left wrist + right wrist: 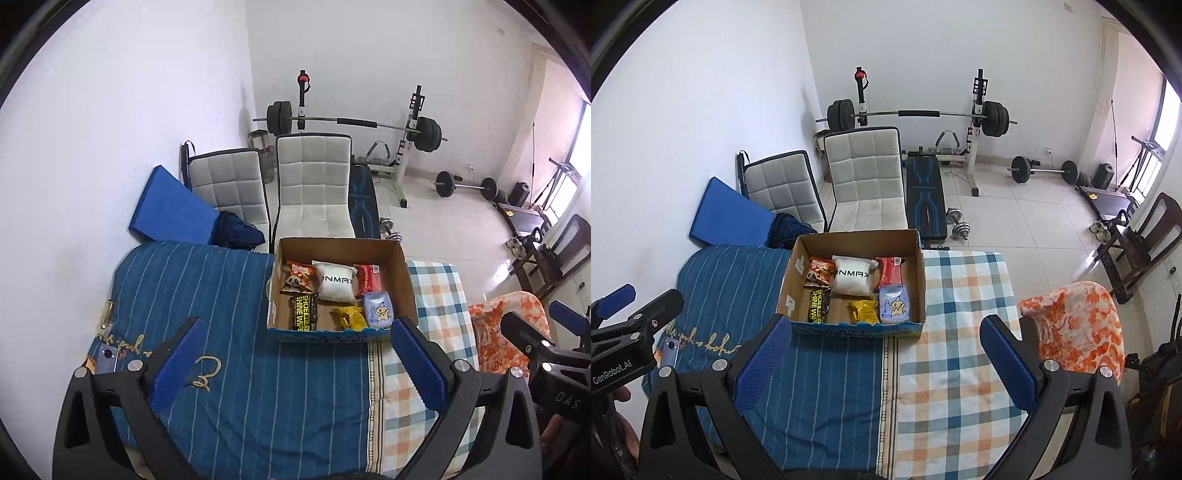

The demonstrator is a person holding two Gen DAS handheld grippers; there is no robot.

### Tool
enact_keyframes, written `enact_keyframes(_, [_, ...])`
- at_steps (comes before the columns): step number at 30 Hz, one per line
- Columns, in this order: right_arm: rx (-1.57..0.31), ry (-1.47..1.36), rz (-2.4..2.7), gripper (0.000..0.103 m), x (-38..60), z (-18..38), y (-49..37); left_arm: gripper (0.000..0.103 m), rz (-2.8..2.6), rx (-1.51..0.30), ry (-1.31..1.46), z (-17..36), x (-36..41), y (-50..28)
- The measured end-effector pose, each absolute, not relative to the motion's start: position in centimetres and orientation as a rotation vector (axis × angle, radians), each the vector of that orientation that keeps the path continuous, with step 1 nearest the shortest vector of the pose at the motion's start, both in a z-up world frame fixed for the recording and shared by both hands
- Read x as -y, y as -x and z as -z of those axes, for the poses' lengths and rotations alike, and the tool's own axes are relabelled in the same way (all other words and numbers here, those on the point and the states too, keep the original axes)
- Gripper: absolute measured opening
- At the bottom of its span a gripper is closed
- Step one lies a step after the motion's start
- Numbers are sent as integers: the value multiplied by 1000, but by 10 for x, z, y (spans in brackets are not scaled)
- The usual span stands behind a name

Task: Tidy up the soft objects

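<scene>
Now both grippers hang above the bed with their jaws spread wide and nothing between them. The left gripper (295,354) and the right gripper (886,350) are side by side, well back from the cardboard box (400,273), which sits ahead of the jaws where the blue striped quilt (229,295) meets the checked blanket (964,317). Inside lie 6 soft packs: a white ONMAX pouch (336,282), a panda snack bag (299,278), a red pack (369,277), a black shoe shine wipes pack (303,312), a yellow packet (349,316) and a pale blue tissue pack (376,309). The task seems near its end or just beginning; I cannot tell which. For any next grasp, I would come down from above and close gently on the middle of 1 pack, clear of the box walls.
</scene>
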State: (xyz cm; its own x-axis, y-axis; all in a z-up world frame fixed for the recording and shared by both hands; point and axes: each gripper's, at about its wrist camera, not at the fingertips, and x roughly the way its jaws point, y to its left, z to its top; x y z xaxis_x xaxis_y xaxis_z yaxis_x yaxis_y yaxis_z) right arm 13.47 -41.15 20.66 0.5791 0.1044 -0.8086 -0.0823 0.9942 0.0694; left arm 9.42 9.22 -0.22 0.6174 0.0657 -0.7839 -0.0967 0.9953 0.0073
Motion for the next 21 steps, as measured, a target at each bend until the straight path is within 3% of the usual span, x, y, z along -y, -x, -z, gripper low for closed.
enact_keyframes(21, [-932, -20, -101, 103, 411, -209, -132, 102, -100, -894, 11, -1, -90, -94])
